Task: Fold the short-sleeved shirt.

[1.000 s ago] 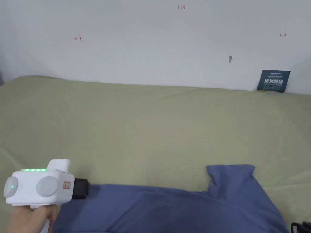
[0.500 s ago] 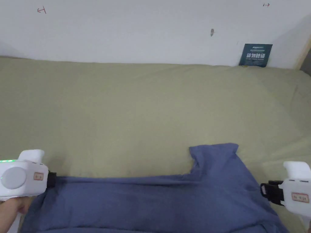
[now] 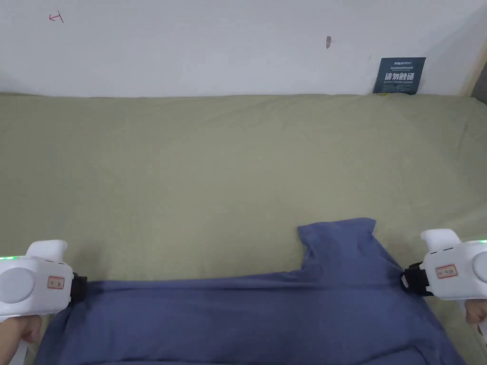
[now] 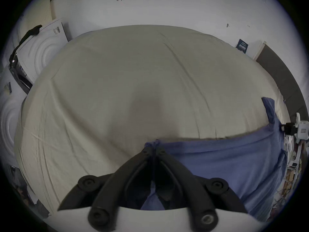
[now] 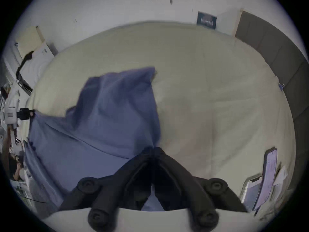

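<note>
A blue short-sleeved shirt (image 3: 247, 318) hangs stretched between my two grippers at the near edge of the olive-covered bed (image 3: 228, 180). One sleeve (image 3: 340, 242) lies up on the bed. My left gripper (image 3: 84, 288) is shut on the shirt's left end; in the left gripper view its jaws are closed with blue cloth (image 4: 217, 162) pinched at the tips (image 4: 154, 147). My right gripper (image 3: 405, 281) is shut on the right end; in the right gripper view the shirt (image 5: 103, 121) runs from its closed tips (image 5: 153, 150) toward the left.
A white wall rises behind the bed, with a dark sign (image 3: 398, 76) leaning at the back right. Two phones (image 5: 262, 183) lie near the bed's right front. White appliances (image 4: 40, 51) stand to the left. A grey panel (image 5: 274, 51) runs along the right side.
The camera tilted down and the right gripper came into sight at the shirt's right end. The shirt's top edge is now pulled taut between both grippers.
</note>
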Demonstrator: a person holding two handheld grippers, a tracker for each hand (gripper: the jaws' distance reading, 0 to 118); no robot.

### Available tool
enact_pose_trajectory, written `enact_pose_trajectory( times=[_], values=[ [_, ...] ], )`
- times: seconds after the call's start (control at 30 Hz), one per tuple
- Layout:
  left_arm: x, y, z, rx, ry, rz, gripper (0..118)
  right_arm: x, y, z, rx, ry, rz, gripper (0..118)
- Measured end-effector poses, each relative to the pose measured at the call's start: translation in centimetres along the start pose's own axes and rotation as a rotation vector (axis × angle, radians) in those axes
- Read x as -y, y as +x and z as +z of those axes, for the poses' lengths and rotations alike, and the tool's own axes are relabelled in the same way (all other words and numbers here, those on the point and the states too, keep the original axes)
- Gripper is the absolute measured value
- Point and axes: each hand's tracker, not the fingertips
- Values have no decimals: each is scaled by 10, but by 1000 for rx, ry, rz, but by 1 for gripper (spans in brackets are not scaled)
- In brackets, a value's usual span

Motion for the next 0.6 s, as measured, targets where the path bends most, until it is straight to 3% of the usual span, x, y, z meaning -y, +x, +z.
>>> enact_pose_trajectory(
  times=[0.13,0.33,0.6],
  values=[
    [3,-1,20,8,13,0,1,3,-14,32,-3,38,56,3],
    [17,-10,74,34,67,-7,1,10,-18,102,-54,137,20,3],
    [86,-23,150,72,135,-12,1,79,-24,193,-108,243,26,3]
  ],
)
